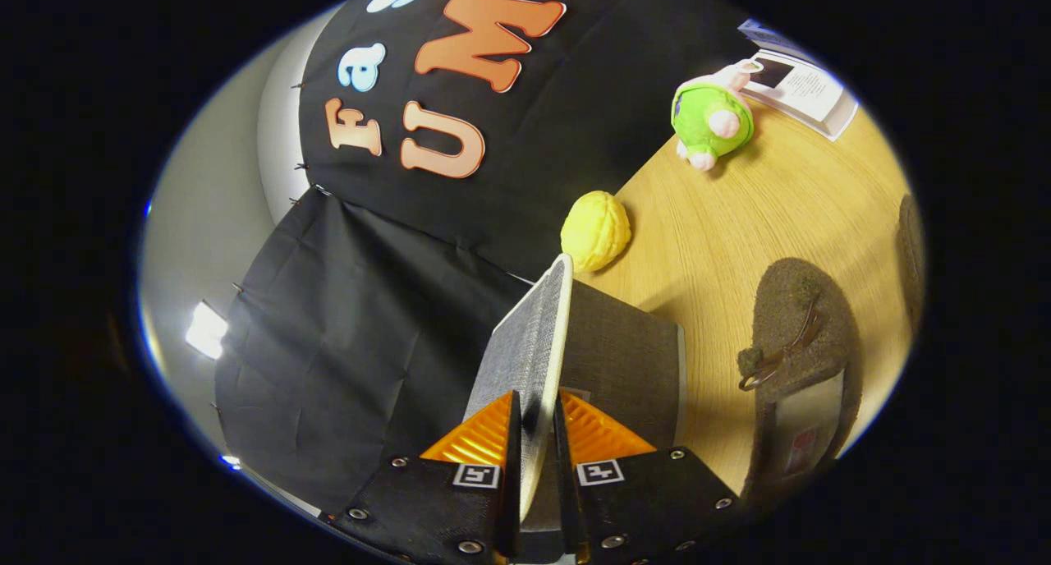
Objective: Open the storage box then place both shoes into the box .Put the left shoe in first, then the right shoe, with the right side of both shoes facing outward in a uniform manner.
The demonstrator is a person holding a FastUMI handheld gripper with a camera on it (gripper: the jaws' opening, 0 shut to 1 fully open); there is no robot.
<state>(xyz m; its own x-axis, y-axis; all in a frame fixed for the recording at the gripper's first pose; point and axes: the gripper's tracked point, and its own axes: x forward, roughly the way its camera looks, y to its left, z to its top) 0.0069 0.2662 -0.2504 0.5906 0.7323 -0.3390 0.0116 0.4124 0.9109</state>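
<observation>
My gripper (pixel 535 421) is shut on the edge of the storage box's grey lid (pixel 525 343), with both fingers pressing on the thin panel. The lid is swung up and stands on edge, running away from the fingers. Just behind it is the dark grey fabric wall of the storage box (pixel 628 360). To the right of the box a brown shoe (pixel 800 343) with a small bow lies on the wooden table (pixel 722 228), its insole showing. A sliver of another dark shape (pixel 910 245) sits further right; I cannot tell what it is.
A yellow ball-like toy (pixel 596 230) rests on the table just beyond the lid's far end. Further back lie a green and pink plush toy (pixel 713 117) and a white booklet (pixel 800 89). Black cloth walls stand behind and left.
</observation>
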